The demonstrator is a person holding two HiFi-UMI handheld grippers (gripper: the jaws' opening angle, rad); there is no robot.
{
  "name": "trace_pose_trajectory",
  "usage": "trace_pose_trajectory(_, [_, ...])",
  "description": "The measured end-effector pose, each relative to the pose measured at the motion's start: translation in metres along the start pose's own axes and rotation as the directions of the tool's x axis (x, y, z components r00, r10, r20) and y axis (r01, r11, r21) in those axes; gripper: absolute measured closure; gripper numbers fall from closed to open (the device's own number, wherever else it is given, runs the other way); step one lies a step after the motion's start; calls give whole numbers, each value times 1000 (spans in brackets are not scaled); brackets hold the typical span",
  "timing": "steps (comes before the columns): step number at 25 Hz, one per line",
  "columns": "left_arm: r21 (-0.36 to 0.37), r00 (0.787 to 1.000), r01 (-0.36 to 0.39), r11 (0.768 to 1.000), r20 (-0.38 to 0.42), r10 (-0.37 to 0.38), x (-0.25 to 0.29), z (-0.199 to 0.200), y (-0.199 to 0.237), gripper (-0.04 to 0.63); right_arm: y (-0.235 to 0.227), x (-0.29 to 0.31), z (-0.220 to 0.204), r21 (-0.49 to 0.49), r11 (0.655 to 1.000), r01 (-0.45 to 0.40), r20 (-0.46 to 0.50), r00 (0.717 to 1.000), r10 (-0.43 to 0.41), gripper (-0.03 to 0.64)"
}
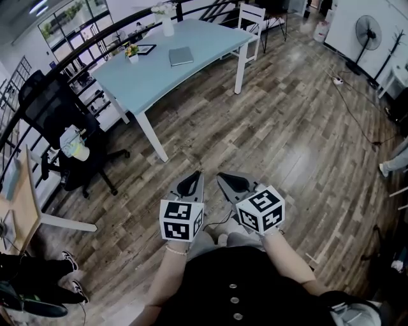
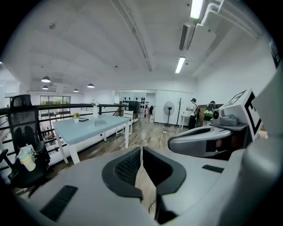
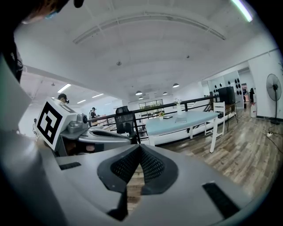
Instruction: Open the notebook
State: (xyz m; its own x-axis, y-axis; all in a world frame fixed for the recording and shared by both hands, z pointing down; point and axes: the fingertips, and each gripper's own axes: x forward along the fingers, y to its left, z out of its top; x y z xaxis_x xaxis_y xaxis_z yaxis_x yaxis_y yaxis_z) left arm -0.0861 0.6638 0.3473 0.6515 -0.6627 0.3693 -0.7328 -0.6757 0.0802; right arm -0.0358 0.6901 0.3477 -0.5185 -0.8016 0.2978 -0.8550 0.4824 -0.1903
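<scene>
From the head view, I'm standing on a wood floor [image 1: 287, 140] with both tools held out low in front of me. The left gripper [image 1: 193, 180] and the right gripper [image 1: 228, 181] sit side by side, near each other but apart, tips pointing away from my body. The notebook [image 1: 181, 56] lies shut and flat on a pale blue table [image 1: 146, 79] well ahead of both tools. On the same top stand a white vase [image 1: 167, 25] and a small flower pot [image 1: 132, 55]. Beside the pot is a dark flat thing [image 1: 146, 48] that may be a tablet or a frame; it is too small for me to say. A black office chair [image 1: 57, 118] stands left of the table, a white chair [image 1: 252, 19] at its far end, and a standing fan [image 1: 368, 32] far right.

In the left gripper view, the two jaws meet at their tips with nothing caught between them; only floor shows through the slit lower down. The notebook [image 2: 101, 123] is far off on the table [image 2: 84, 131], left of the jaw line. The right gripper [image 2: 199, 141] shows close by on the right.

In the right gripper view, these jaws are likewise closed tip to tip and carry nothing. The notebook [image 3: 181, 120] lies on the table [image 3: 168, 126], distant and right of the jaw line, with the left gripper [image 3: 101, 134] at the left.
</scene>
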Motion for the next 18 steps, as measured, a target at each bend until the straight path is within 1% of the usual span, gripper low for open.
trace_pose_trajectory(4, [2, 1000, -9, 1000, -11, 9, 3, -7, -9, 574, -8, -7, -5, 12, 1000, -2, 4, 1000, 2, 609])
trace_pose_trajectory(5, [1, 1000, -12, 1000, -17, 12, 4, -9, -10, 563, -9, -9, -7, 14, 1000, 0, 6, 1000, 0, 609])
trace_pose_trajectory(7, [-3, 1000, -12, 1000, -29, 12, 5, -12, -14, 483, -11, -12, -11, 21, 1000, 5, 9, 1000, -5, 609])
trace_pose_trajectory(8, [-6, 999, -13, 1000, -32, 13, 5, -13, -16, 476, -12, -14, -13, 27, 1000, 5, 10, 1000, -6, 609])
trace_pose_trajectory(11, [-2, 999, -19, 1000, -34, 19, 7, -14, -17, 468, -15, -16, -17, 45, 999, 2, 10, 1000, -3, 609])
trace_pose_trajectory(16, [48, 999, -34, 998, -40, 36, 16, -13, -13, 442, -23, -9, -18, 52, 999, -2, 6, 1000, 2, 609])
trace_pose_trajectory(18, [51, 998, -39, 998, -44, 42, 22, -14, -8, 442, -27, -3, -18, 46, 999, 3, -1, 1000, -3, 609])
